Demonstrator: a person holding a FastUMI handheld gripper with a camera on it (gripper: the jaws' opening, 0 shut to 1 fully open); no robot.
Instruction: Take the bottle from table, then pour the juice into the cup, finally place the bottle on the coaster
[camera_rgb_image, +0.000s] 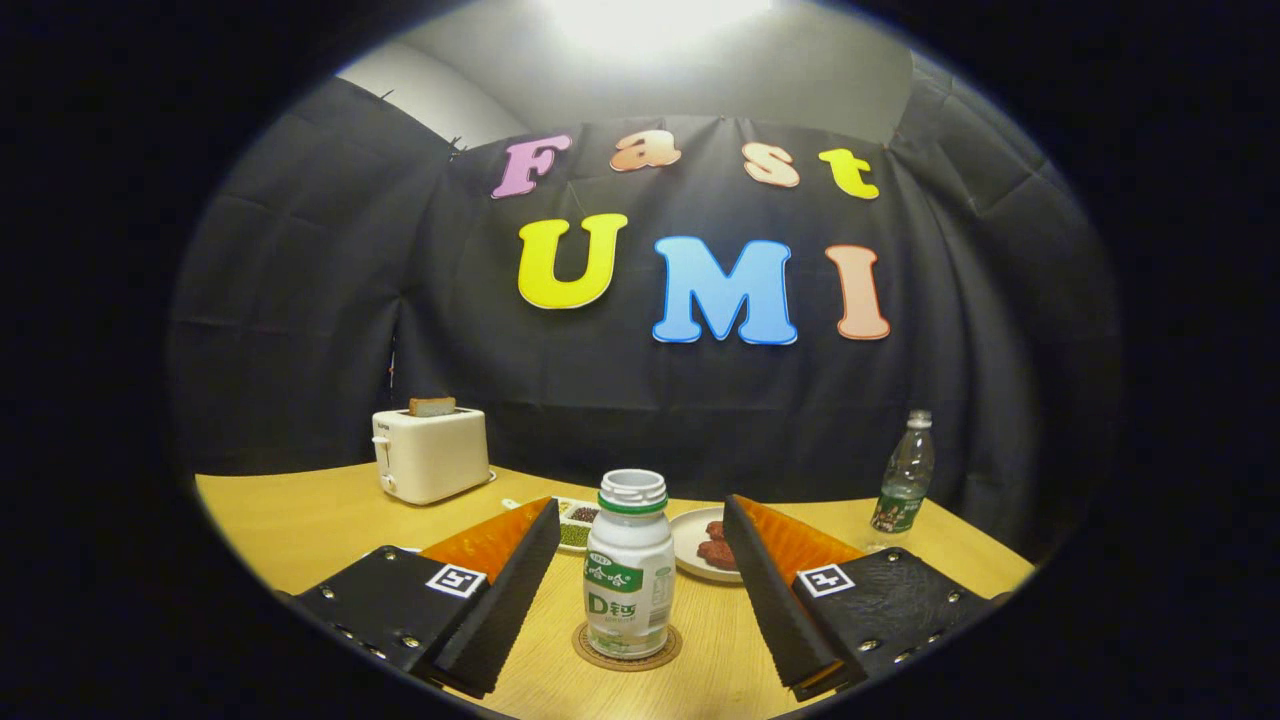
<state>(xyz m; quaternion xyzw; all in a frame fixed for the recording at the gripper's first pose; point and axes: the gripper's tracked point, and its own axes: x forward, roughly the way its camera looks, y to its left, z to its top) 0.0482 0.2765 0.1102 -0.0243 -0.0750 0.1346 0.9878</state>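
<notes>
Viewing from gripper view: notes follow.
Tongs (640, 590): spread wide, fingers (520, 590) either side of the bottle, neither touching it.
Bottle (628, 565): small white, green label, cap off, upright on the coaster (627, 648), between the fingers.
Worktop (300, 510): pale wood.
Beyond the fingers: plate (690, 545) with reddish pieces; small dish (578, 522) of dark bits.
Far left: toaster (430, 455) with bread in the slot.
Far right: clear water bottle (906, 485), upright.
</notes>
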